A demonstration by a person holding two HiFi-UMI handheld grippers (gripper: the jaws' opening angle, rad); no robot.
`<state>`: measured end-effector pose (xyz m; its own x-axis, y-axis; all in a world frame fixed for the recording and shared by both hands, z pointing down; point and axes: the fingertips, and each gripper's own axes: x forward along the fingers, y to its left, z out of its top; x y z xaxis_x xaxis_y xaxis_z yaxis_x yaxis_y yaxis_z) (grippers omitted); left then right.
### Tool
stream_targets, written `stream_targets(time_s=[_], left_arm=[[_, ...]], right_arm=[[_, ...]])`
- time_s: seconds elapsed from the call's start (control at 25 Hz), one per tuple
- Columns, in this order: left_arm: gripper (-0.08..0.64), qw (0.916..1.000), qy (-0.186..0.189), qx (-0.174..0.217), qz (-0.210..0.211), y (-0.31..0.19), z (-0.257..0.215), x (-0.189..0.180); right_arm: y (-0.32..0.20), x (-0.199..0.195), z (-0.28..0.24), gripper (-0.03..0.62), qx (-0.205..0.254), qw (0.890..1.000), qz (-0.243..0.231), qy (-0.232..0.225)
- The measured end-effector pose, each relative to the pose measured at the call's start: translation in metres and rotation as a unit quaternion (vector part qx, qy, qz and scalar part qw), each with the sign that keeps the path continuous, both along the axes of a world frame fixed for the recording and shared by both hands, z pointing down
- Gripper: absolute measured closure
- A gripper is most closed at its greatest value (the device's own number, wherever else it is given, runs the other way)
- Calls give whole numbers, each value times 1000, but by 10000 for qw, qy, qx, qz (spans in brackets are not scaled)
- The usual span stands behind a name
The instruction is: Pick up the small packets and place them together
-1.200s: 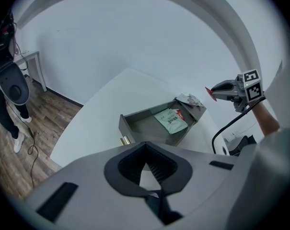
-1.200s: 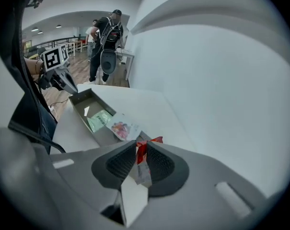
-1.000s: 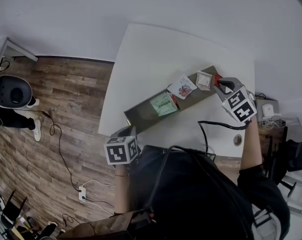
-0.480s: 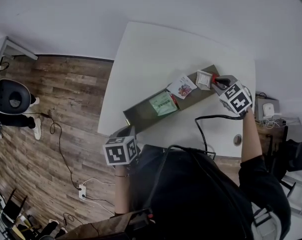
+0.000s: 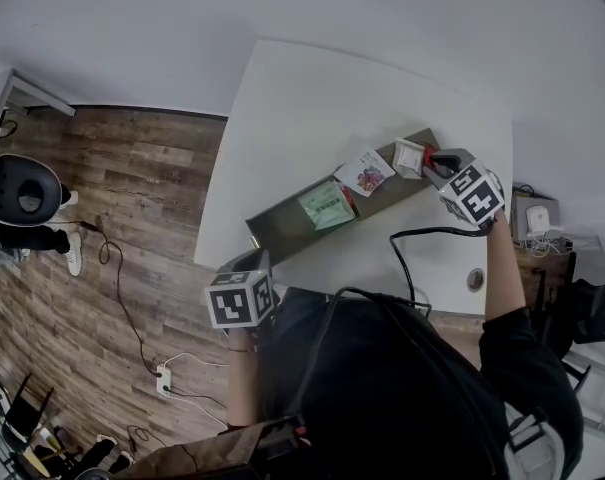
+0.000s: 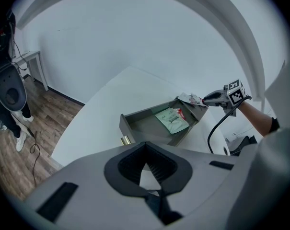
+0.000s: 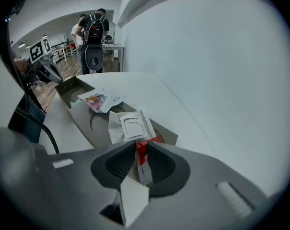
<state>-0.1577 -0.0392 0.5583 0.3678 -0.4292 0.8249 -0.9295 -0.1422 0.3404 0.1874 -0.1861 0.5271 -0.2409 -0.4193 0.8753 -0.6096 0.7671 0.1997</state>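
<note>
The slim red-and-white packet [image 7: 143, 153] stands edge-on between the right tongs [image 7: 142, 145], its long axis along them, at the grey tray's [image 5: 280, 232] right end beside a white packet [image 5: 409, 158]. The right tongs have just been easing apart, pads touching it. The tray runs diagonally across the white tabletop [image 5: 312, 118], its floor bare left of the green packet [image 5: 325, 207]. The left tongs [image 6: 145, 147] are pressed together near the tabletop's edge.

left hand-held gripper [image 6: 145, 150] closed, right hand-held gripper [image 7: 142, 145] jaws just opening, red packet [image 7: 144, 169] pinched between
</note>
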Motion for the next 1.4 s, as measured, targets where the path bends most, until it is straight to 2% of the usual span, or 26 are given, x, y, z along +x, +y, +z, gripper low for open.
stream_targets(time_s=[0.32,0.48,0.64,0.8,1.0,1.16,1.4], left_arm=[[560,10000,3,2,3,0,0,-1],[560,10000,14,-3,13,0,1,0],[560,10000,19,1,-3,1,1,-1],[560,10000,32,29,-23,0,1,-1],[560,10000,72,58,-36,0,0,-1],[560,9999,115,92,-48,1,0,-1],[560,9997,201,120,-79,2,-1,1]], right_arm=[[1,-1,-8,462,2,10000,-54,-57],[-3,-19,-46,462,488,9983,-243,-228],[4,-71,-90,462,961,9902,-898,-465],[23,-131,-98,462,991,9785,-1696,-621],[50,-192,-68,463,465,9652,-2482,-683],[73,-221,-31,462,-48,9478,-3185,-158],[93,-236,15,462,-589,9056,-4094,937]])
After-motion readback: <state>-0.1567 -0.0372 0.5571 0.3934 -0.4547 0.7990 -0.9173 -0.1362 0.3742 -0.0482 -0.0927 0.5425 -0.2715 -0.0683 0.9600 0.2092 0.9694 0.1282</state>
